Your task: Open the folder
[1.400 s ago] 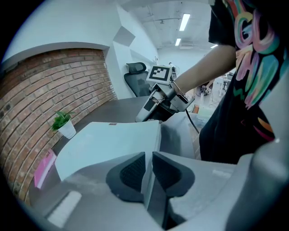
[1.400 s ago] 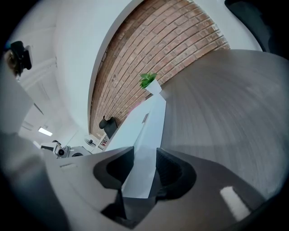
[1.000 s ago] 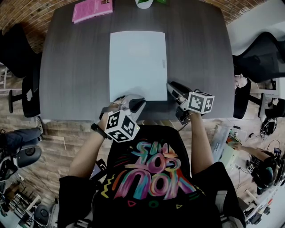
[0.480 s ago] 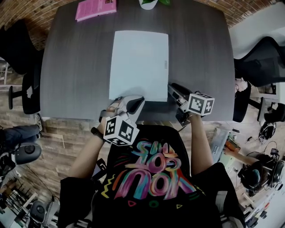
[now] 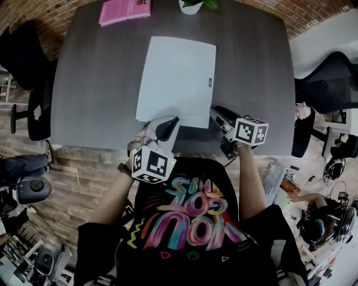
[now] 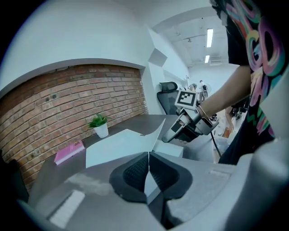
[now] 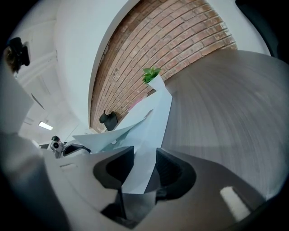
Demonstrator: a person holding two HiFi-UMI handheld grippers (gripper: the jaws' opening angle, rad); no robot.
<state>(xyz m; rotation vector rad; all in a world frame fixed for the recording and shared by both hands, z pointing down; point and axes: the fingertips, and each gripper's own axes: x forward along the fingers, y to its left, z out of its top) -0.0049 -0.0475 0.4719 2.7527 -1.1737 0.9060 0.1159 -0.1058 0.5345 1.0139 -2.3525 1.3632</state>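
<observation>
Left claw [image 6: 148, 157] tight on one folder's [image 5: 176, 78] cover — right claw [image 7: 145, 168] spread about its corner

An office meeting room: a broad dark grey desk [image 5: 89, 84] flanked by black swivel chairs [image 5: 330, 78], a brick wall [image 6: 67, 94] behind, a small potted plant [image 6: 99, 125] and pink book [image 5: 124, 11] at its far edge, wood-plank floor [image 5: 84, 173], ceiling strip lights [image 6: 209, 35].

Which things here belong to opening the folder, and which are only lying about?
For the job: folder, left gripper shut on its cover, right gripper open around its corner.
Lying about: pink book, potted plant.
</observation>
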